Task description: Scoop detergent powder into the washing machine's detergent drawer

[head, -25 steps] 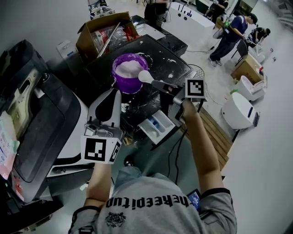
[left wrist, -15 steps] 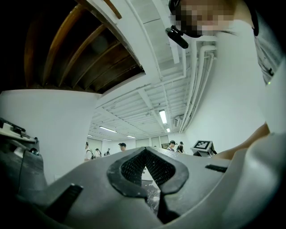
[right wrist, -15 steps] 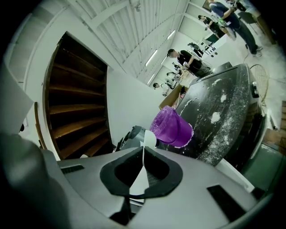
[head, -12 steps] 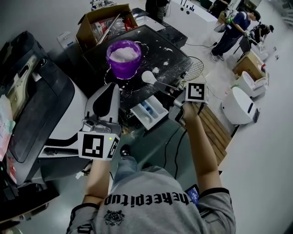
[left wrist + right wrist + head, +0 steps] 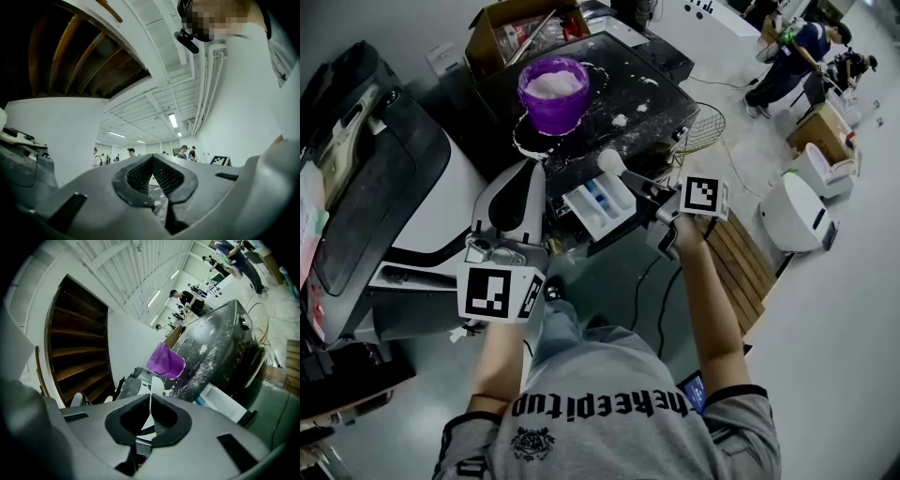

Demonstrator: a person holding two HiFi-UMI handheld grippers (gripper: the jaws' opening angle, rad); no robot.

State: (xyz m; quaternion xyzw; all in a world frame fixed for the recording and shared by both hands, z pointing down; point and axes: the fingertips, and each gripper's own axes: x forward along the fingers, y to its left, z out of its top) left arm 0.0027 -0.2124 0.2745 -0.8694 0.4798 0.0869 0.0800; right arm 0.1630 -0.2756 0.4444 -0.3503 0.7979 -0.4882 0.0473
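A purple bucket (image 5: 551, 94) of white powder stands on the powder-strewn top of the black washing machine (image 5: 628, 89). The white detergent drawer (image 5: 598, 204) is pulled out at the machine's front. My right gripper (image 5: 652, 192) is shut on the handle of a white scoop (image 5: 609, 161), whose bowl hangs just above the drawer's far right corner. In the right gripper view the scoop (image 5: 157, 386) runs out from the right gripper (image 5: 150, 411) toward the bucket (image 5: 165, 361), with the drawer (image 5: 225, 404) lower right. My left gripper (image 5: 523, 183) sits left of the drawer, shut and empty (image 5: 152, 165).
An open cardboard box (image 5: 511, 28) stands behind the machine. A wire guard (image 5: 698, 127) leans at the machine's right side, above a wooden pallet (image 5: 736, 262) and a white appliance (image 5: 797, 211). Another machine (image 5: 375, 169) stands at left. People (image 5: 797, 47) stand far right.
My right gripper has carried the scoop from the bucket's rim down and toward me, to above the drawer. The left gripper has stayed beside the drawer.
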